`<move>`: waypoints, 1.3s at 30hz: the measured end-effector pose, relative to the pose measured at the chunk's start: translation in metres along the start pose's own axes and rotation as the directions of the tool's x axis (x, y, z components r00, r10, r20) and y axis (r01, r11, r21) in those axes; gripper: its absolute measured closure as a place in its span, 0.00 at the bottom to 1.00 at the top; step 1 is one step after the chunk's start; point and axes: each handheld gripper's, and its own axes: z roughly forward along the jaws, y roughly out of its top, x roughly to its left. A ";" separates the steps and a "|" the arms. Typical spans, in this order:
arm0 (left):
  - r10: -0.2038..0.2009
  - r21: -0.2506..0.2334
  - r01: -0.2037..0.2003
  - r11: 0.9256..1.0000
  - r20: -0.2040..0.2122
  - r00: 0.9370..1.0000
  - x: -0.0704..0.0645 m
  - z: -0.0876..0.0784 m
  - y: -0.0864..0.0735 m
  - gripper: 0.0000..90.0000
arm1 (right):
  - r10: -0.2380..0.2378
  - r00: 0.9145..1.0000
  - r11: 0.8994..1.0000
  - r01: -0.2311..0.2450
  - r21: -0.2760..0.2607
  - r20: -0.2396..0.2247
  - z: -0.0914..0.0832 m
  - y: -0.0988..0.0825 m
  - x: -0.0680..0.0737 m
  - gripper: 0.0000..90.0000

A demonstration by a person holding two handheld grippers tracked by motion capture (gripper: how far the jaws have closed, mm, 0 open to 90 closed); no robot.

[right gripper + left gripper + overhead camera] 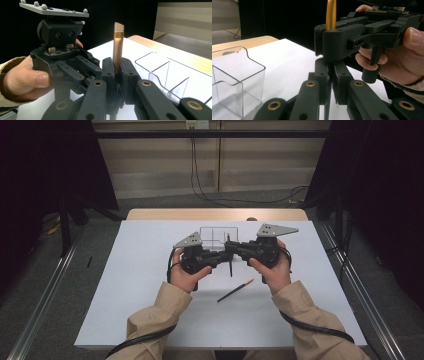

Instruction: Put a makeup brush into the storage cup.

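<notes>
A slim brush (pixel 230 266) with a dark handle, a gold ferrule and an angled pale tip (pixel 117 47) stands upright between both grippers over the middle of the white table. My left gripper (pixel 223 256) is shut on the dark handle (pixel 327 106), low down. From the opposite side my right gripper (pixel 232 248) is shut on the brush just under the gold ferrule (pixel 331 15), above the left jaws. In the left gripper view the right gripper (pixel 342 42) sits directly over my left gripper (pixel 329 68). The right gripper view has its own gripper (pixel 117 67) clamped round the brush, with the left gripper (pixel 72 67) behind.
A clear plastic divided box (pixel 218 236) stands just beyond the grippers, close to the left one (pixel 234 82) and right one (pixel 170 75). A second thin stick with an orange end (pixel 235 291) lies on the white sheet (pixel 140 295) nearer the person.
</notes>
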 end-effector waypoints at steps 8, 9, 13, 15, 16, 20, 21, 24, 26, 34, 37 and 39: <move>0.006 -0.011 -0.006 1.000 -0.001 1.000 0.001 -0.002 -0.001 0.92 | 0.015 1.000 1.000 -0.016 -0.010 -0.011 0.002 0.000 -0.001 0.93; 0.011 -0.008 -0.011 1.000 -0.002 1.000 0.001 -0.003 -0.001 0.92 | 0.017 1.000 1.000 -0.017 -0.011 -0.014 0.002 0.000 -0.001 0.93; 0.005 -0.004 -0.006 1.000 -0.011 1.000 0.002 -0.005 -0.003 0.77 | 0.021 1.000 1.000 -0.021 -0.022 -0.013 0.003 0.000 -0.003 0.93; 0.010 -0.010 -0.010 1.000 -0.025 1.000 0.002 -0.007 -0.004 0.69 | 0.020 1.000 1.000 -0.021 -0.023 -0.020 0.003 0.001 -0.004 0.93; 0.017 -0.008 -0.018 1.000 -0.032 0.999 0.003 -0.008 -0.004 0.64 | 0.019 1.000 1.000 -0.019 -0.022 -0.015 0.004 0.001 -0.004 0.93; 0.025 0.003 -0.025 1.000 -0.047 0.999 0.003 -0.011 -0.005 0.50 | 0.019 1.000 0.999 -0.019 -0.026 -0.011 0.005 0.000 -0.004 0.93; 0.036 0.009 -0.036 0.999 -0.058 0.998 0.002 -0.012 -0.005 0.44 | 0.018 1.000 0.999 -0.018 -0.026 -0.011 0.005 0.000 -0.004 0.93; 0.064 0.019 -0.063 0.998 -0.074 0.995 0.001 -0.016 -0.005 0.29 | 0.016 1.000 0.999 -0.016 -0.029 -0.008 0.005 -0.001 -0.004 0.93; 0.102 0.034 -0.099 0.995 -0.093 0.990 -0.001 -0.019 -0.004 0.22 | 0.014 1.000 0.999 -0.014 -0.032 -0.001 0.005 0.000 -0.005 0.93; 0.138 0.055 -0.133 0.990 -0.106 0.985 -0.006 -0.032 -0.003 0.08 | 0.010 1.000 0.999 -0.009 -0.035 0.008 0.006 0.000 -0.007 0.93; 0.132 0.051 -0.127 0.991 -0.109 0.985 -0.008 -0.036 -0.004 0.06 | 0.005 1.000 0.999 -0.004 -0.035 0.014 0.006 0.000 -0.007 0.93; 0.135 0.056 -0.131 0.990 -0.093 0.986 -0.007 -0.041 -0.005 0.04 | 0.004 1.000 0.999 -0.004 -0.036 0.018 0.006 0.001 -0.008 0.93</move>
